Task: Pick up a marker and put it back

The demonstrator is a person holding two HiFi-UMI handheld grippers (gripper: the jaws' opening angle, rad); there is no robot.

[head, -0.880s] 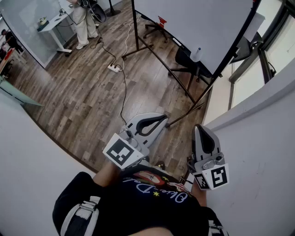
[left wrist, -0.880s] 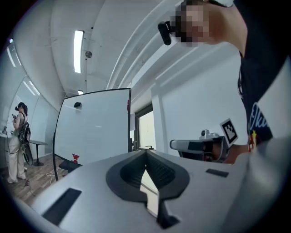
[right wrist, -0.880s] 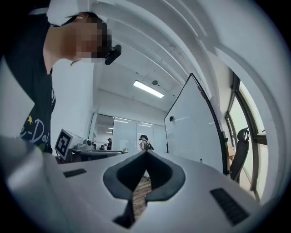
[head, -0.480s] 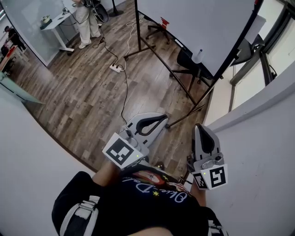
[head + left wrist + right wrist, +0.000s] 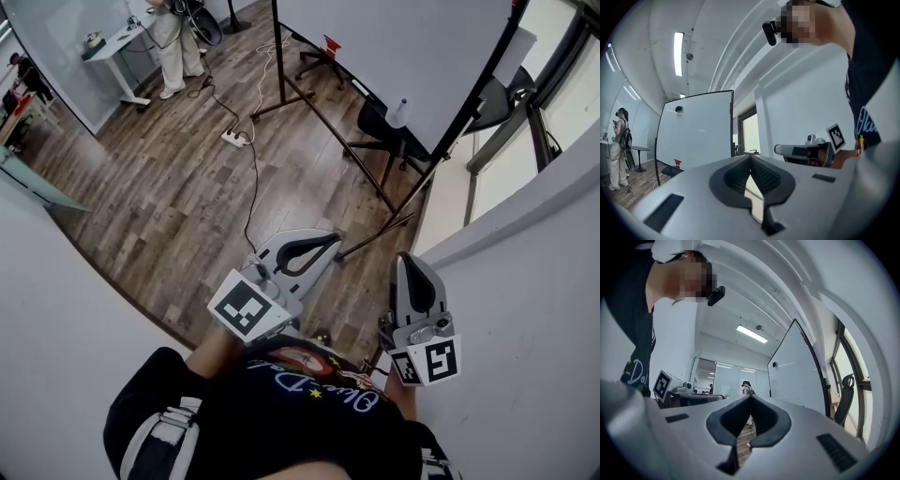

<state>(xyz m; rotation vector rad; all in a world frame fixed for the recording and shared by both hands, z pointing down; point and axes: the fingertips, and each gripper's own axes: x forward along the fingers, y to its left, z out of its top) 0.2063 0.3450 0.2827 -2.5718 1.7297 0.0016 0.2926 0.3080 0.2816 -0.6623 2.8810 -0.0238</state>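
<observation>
I could not pick out the marker with any certainty. The only candidate was a small pale thing with a blue top (image 5: pixel 399 112) standing on the ledge of the whiteboard (image 5: pixel 394 47), well ahead of me, and it was too small to tell whether it was a marker or a little bottle. I judged that the reach had not begun, which was why both tools hung close to the body, aimed roughly level toward the board and not at any one thing. The left gripper (image 5: pixel 330 240) had its fingers (image 5: pixel 729 180) together with nothing between them, only the shaped hollow behind the tips showing light. The right gripper (image 5: pixel 409 260) was likewise closed and empty, its fingers (image 5: pixel 771 420) meeting at the tip. Carrying them shut made sense to me for crossing the wooden floor (image 5: pixel 169 187), where a power strip (image 5: pixel 232 138) and its cable lay near the board's legs. A chair (image 5: pixel 380 120) sat at the board, and another person (image 5: pixel 173 37) stood far off beside a small counter (image 5: pixel 117 42). As for writing, the dark shirt (image 5: pixel 281 412) carried cursive lettering that seemed to begin "Blue", the rest unreadable. The cubes (image 5: pixel 246 311) bore only black-and-white square patterns, and a red tag (image 5: pixel 330 45) on the board's frame was too small to read.
</observation>
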